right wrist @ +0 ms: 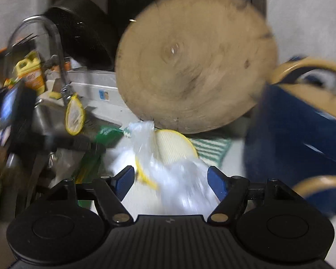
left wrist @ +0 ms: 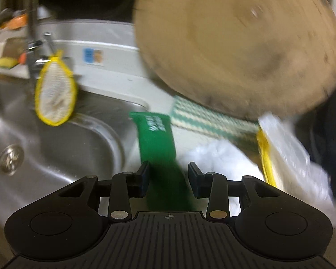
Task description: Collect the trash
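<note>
**Two soft wrappers between the fingers, sink edge on one side**

The left hand-held gripper [left wrist: 169, 179] has its fingers apart with a flat green plastic wrapper strip [left wrist: 155, 134] running up between them; whether the pads touch it I cannot tell. The strip lies on the pale worktop [left wrist: 190, 139] just beside the rim of the round stainless-steel sink [left wrist: 56, 152]. The right hand-held gripper [right wrist: 169, 182] is also spread wide, with a crumpled clear plastic bag [right wrist: 174, 179] between its fingers, not pinched.

Both pieces look featherlight, limp and slick, so they will likely fold or slide rather than resist; the strip is best pinched across its flat middle, the bag at a bunched fold.

Room is tight. A round wooden cutting board [right wrist: 194, 60] leans just behind, over a green-and-white striped cloth [left wrist: 212, 121]. A blue bucket with tan rim [right wrist: 298, 121] crowds the right side, and a yellow-edged mesh scrubber [left wrist: 54, 94] hangs from the tap over the sink. Upward and back toward the person looks the freest way out.
</note>
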A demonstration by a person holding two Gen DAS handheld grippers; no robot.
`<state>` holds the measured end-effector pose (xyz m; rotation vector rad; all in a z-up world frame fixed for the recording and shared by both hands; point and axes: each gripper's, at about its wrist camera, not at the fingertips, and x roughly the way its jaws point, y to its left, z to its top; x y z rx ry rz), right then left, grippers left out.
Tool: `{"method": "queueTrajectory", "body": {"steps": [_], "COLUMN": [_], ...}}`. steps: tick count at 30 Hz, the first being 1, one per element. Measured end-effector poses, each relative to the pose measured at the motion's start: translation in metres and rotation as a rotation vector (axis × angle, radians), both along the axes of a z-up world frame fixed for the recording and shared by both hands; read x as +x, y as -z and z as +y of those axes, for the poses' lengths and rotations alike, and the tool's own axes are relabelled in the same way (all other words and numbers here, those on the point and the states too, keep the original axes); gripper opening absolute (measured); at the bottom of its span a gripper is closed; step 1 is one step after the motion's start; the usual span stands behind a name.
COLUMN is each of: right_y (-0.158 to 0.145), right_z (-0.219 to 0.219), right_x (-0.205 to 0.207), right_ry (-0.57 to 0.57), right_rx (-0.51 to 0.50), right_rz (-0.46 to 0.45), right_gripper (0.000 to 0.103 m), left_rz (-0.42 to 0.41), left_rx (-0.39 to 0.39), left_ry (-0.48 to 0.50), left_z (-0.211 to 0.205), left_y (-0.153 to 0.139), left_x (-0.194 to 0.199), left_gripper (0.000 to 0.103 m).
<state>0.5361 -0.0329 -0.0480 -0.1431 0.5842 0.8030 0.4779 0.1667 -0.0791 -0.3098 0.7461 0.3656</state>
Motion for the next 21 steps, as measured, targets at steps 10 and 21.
{"method": "queueTrajectory", "body": {"steps": [10,21], "right_y": [0.034,0.054], "right_z": [0.074,0.019], "right_x": [0.085,-0.01], "right_ry": [-0.023,-0.265], "right_rx": [0.011,0.001], "right_rz": [0.197,0.315], "right_gripper": [0.052,0.038], "left_rz": [0.048,0.095], "left_rx": [-0.042,-0.013], "left_ry": [0.11,0.156], "left_z": [-0.032,-0.073], "left_y": [0.0,-0.008], "left_x": [-0.016,-0.078], "left_gripper": [0.041,0.041]}}
